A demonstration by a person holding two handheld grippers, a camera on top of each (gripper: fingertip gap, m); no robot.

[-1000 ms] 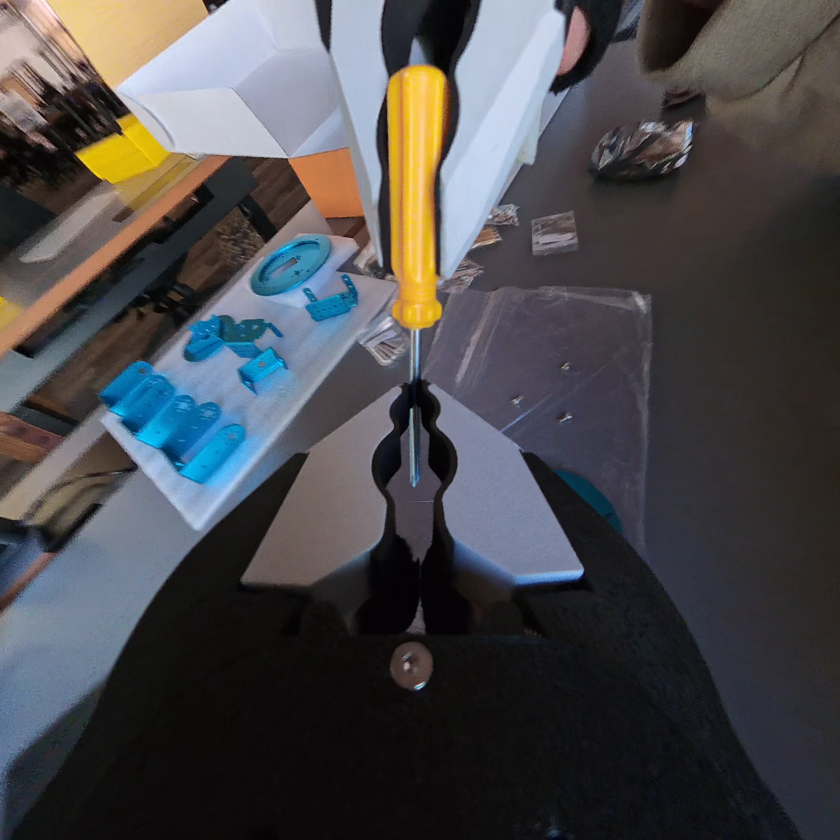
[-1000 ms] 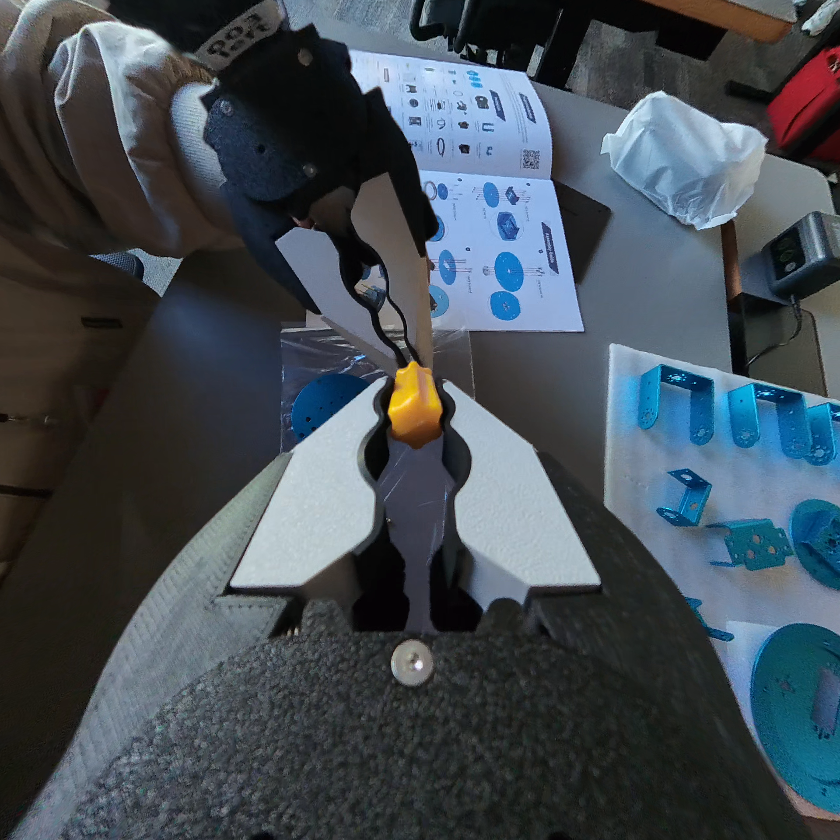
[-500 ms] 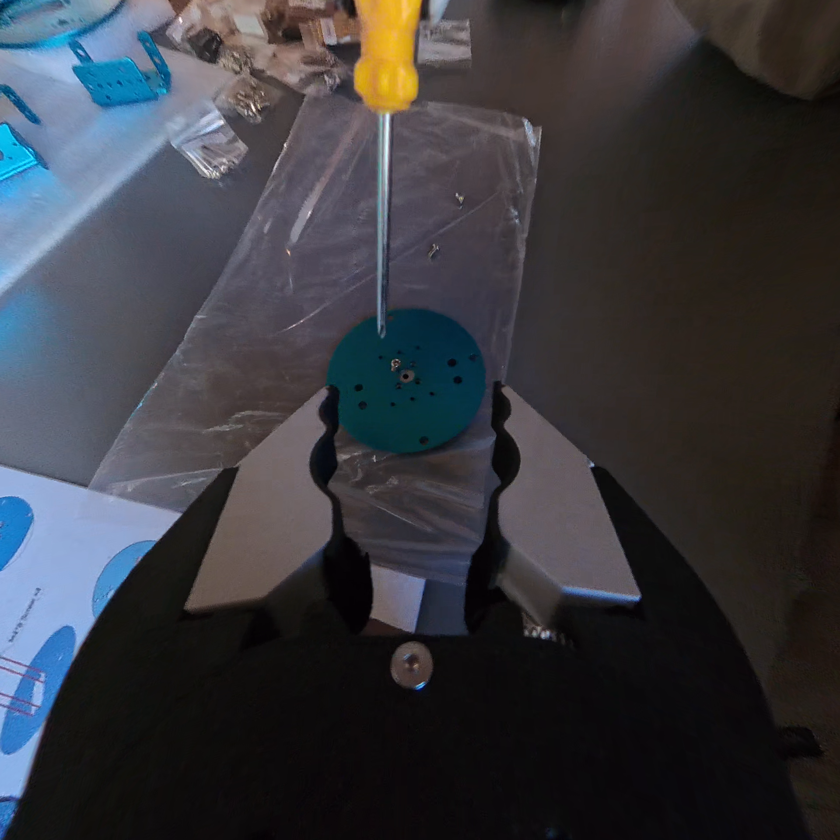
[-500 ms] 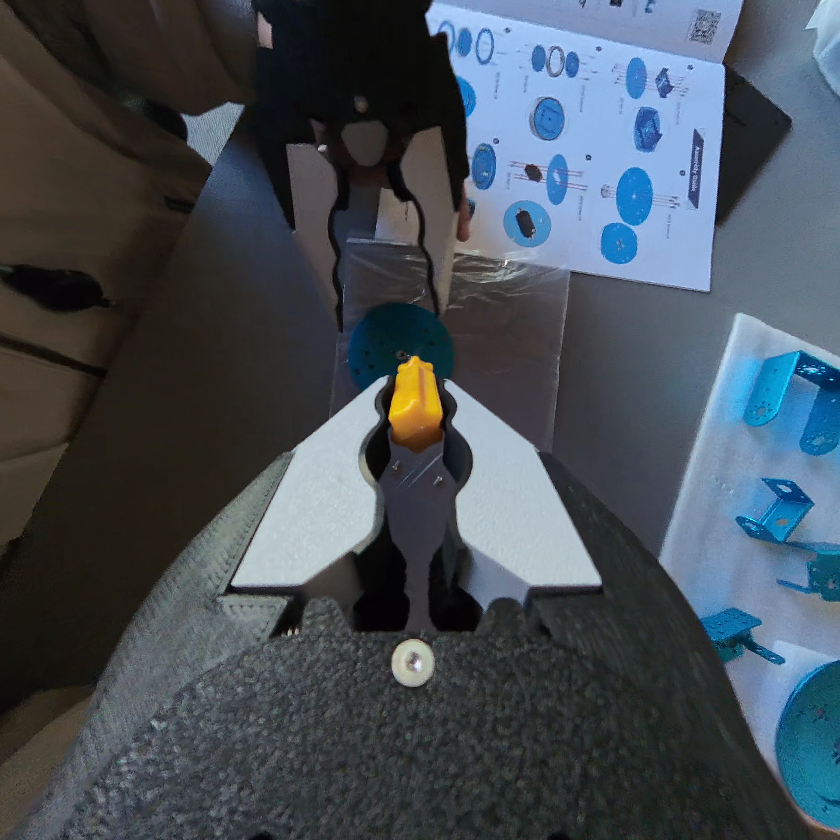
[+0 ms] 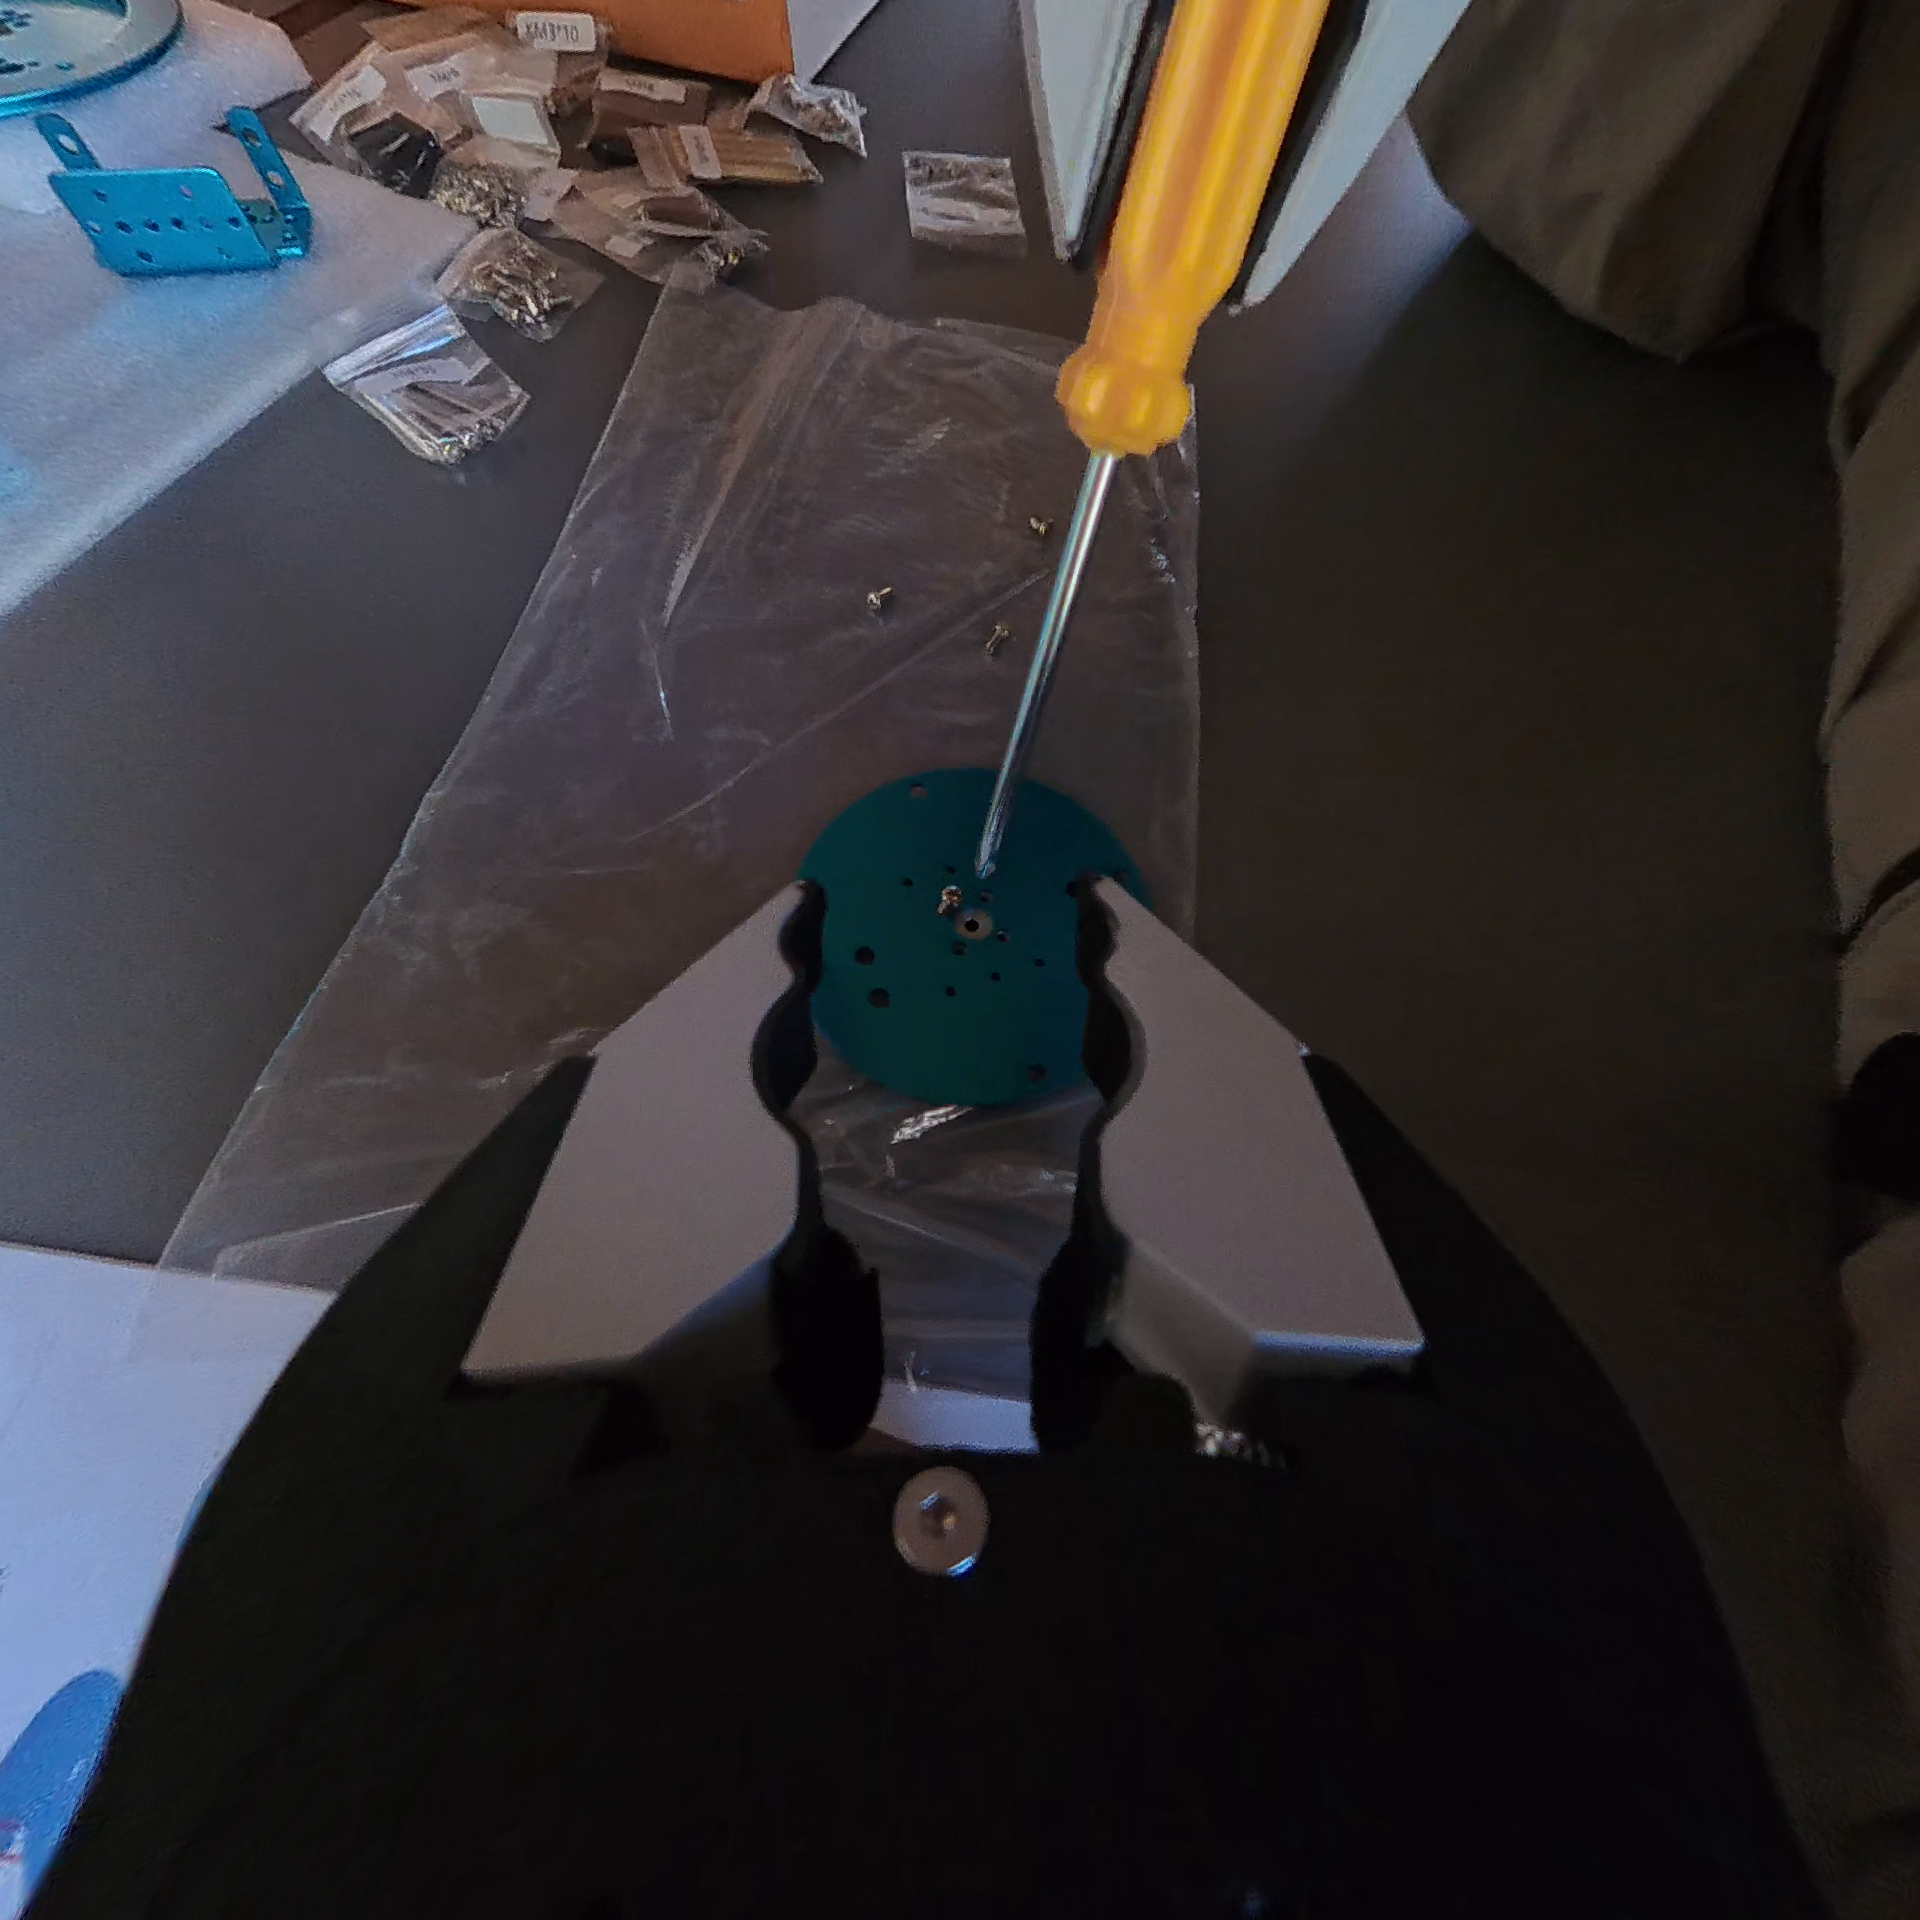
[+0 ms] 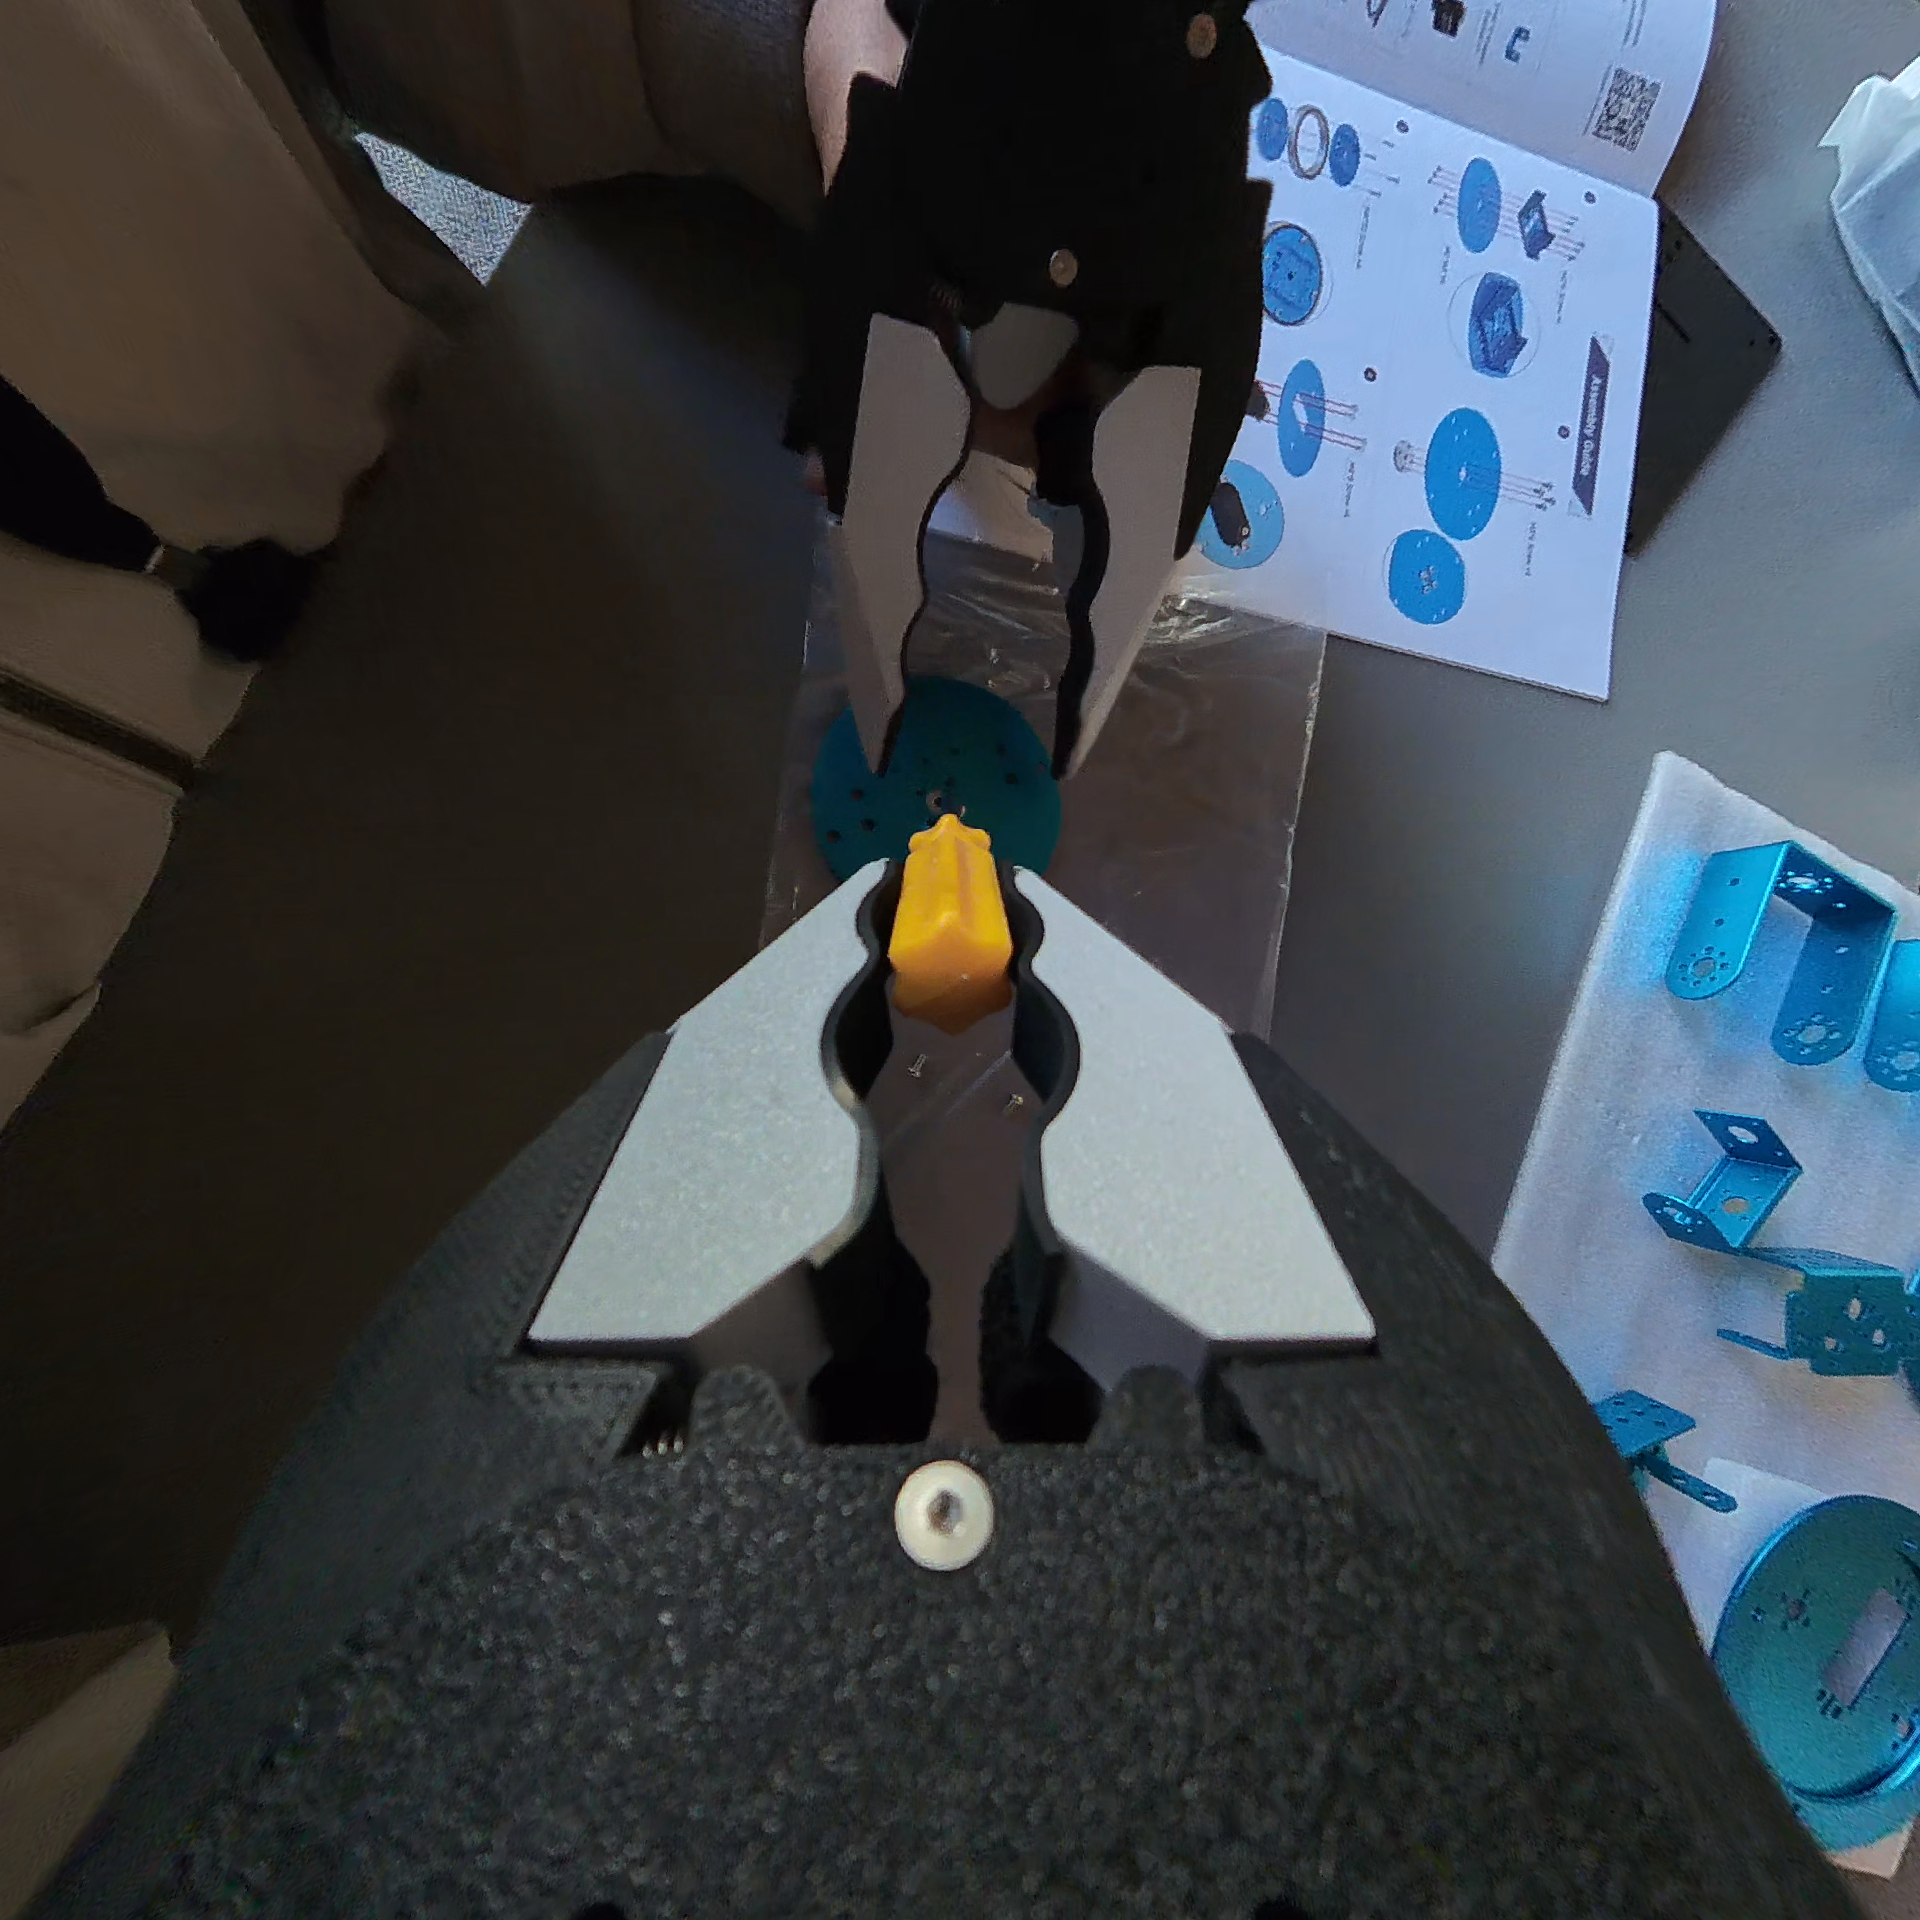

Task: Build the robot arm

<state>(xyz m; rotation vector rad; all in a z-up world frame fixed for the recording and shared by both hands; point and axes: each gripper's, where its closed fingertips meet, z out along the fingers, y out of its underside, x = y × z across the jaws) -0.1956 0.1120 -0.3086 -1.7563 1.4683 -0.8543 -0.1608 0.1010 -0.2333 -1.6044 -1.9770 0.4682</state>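
A teal round plate with holes [image 5: 956, 997] lies on a clear plastic bag [image 5: 727, 675]. A small screw [image 5: 945, 900] sits near the plate's centre hole. My left gripper [image 5: 951, 891] is open, its tips over the near part of the plate; I cannot tell if they touch it. It also shows in the right wrist view [image 6: 974, 767], above the plate [image 6: 966, 732]. My right gripper [image 6: 951, 871] is shut on the yellow handle of a screwdriver [image 6: 951, 925]. The screwdriver [image 5: 1174, 208] leans in from the upper right, its tip just beside the screw.
Three loose screws [image 5: 878, 597] lie on the bag. Small bags of hardware [image 5: 582, 135] lie beyond it. A white foam tray [image 6: 1621, 1091] with blue brackets [image 6: 1777, 945] is to the right, an open instruction booklet [image 6: 1455, 364] behind. A person's beige clothing [image 5: 1662, 156] borders the table. My hands' fingertips stand some 9 centimeters from each other.
My left gripper let go of the screwdriver shaft, opened, and dropped down over the teal plate. The screwdriver now leans over, its tip beside the screw.
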